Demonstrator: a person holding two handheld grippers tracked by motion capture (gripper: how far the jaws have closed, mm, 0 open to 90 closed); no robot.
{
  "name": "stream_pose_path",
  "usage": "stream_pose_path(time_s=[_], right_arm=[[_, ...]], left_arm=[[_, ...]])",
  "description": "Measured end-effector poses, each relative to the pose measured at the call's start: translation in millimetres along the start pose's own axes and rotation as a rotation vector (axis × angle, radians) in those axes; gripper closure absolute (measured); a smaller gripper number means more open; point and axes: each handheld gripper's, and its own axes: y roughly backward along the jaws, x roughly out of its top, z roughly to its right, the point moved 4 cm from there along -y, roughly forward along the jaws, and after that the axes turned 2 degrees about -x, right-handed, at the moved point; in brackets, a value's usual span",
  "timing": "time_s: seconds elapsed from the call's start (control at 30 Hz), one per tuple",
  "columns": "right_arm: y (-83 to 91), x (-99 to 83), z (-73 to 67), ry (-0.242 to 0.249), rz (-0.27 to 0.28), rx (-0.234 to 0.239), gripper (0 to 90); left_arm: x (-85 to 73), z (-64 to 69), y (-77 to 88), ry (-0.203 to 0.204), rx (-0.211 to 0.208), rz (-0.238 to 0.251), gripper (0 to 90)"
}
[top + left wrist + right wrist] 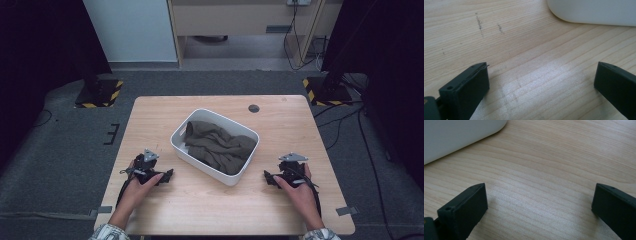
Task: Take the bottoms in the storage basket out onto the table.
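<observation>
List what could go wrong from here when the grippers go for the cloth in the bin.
1. The dark olive cloth lies bunched in the white bin; a pinch may catch a single fold, so it could drag out unevenly.
2. The bin looks light and sits loose on the table; pulling the cloth might tip or slide it.
3. Left gripper and right gripper, both open, flank the bin and could bump its walls.

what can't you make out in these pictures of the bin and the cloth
- Cloth, high view: its underside and what kind of garment it is, hidden by its own folds and the bin wall.
- Bin, left gripper view: cut off by the top edge.
- Bin, right gripper view: cut off likewise, blurred.
</observation>
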Motion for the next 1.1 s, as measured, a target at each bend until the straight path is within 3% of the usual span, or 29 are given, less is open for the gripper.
stream_pose_path(time_s=[0.17, 0.4, 0.47, 0.53, 0.6, 0.63, 0.73, 0.83, 1.1], right_arm=[[-0.8, 1.0, 0.3, -0.001, -0.002, 0.004, 0.8], [2.3, 1.0, -1.4, 0.016, 0.005, 0.051, 4.7], [8.7, 2.9, -4.1, -0.004, -0.003, 0.102, 19.6], [15.7, 8.0, -7.2, -0.069, 0.004, 0.177, 17.2], [24.7, 15.7, -9.9, -0.008, 0.015, 0.145, 16.0], [29.8, 19.6, -10.0, -0.001, 0.030, 0.134, 15.2], [38.2, 26.3, -10.0, -0.020, 0.046, 0.154, 13.7], [51.9, 40.5, -9.1, 0.030, 0.052, 0.126, 10.8], [65.6, 69.4, -9.4, 0.052, 0.075, 0.163, 6.2]], left_arm=[[0.1, 0.2, -0.1, 0.000, 0.000, 0.000, 0.0], [0.0, 0.6, -0.1, 0.001, 0.001, 0.000, 0.0], [0.0, 1.4, 0.6, 0.000, -0.001, -0.008, 0.0], [0.2, 1.5, 0.5, 0.001, -0.001, -0.009, 0.0], [0.3, 1.3, 0.4, 0.000, -0.002, -0.009, 0.0], [0.0, 1.3, 0.5, -0.002, -0.003, -0.008, 0.0], [-0.2, 1.8, 0.8, -0.002, -0.003, -0.009, 0.0], [-0.5, 2.1, 1.0, -0.002, -0.004, -0.007, 0.0], [-0.4, 2.3, 0.9, -0.005, -0.006, -0.008, 0.0]])
